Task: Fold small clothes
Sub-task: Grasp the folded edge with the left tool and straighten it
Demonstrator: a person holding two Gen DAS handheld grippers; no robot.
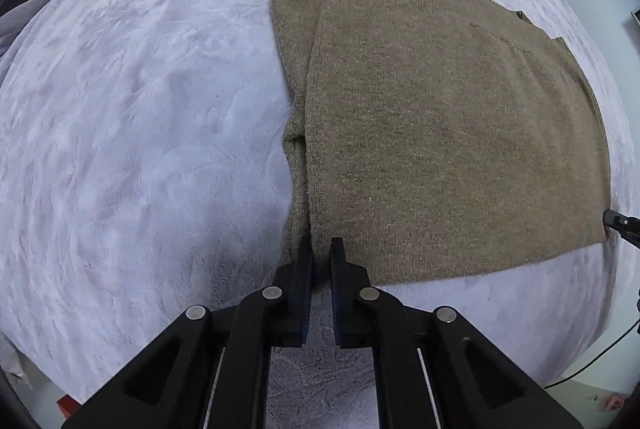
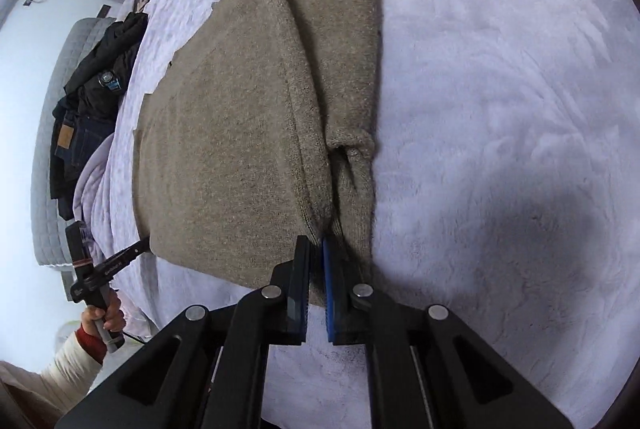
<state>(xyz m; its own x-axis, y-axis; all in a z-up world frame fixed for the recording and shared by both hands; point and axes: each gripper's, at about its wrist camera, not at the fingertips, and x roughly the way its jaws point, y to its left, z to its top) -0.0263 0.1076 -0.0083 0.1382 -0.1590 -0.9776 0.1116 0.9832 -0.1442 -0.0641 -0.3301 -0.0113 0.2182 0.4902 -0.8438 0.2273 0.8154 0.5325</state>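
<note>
Pale lavender plush bedding (image 1: 140, 109) covers the bed, and the brown knit sweater (image 1: 440, 117) lies flat on it with one side already turned in. Each gripper bites a near corner of the hem: the left gripper (image 1: 321, 253) has its jaws narrowed on the folded edge, and the right gripper (image 2: 316, 253) is pinched on the opposite corner. Holding both corners likely keeps the hem taut and level for carrying it toward the collar. Dark clothes (image 2: 92, 97) sit heaped beside the bed.

Tan knit sweater (image 1: 440, 117); lilac blanket (image 1: 140, 109)
</note>
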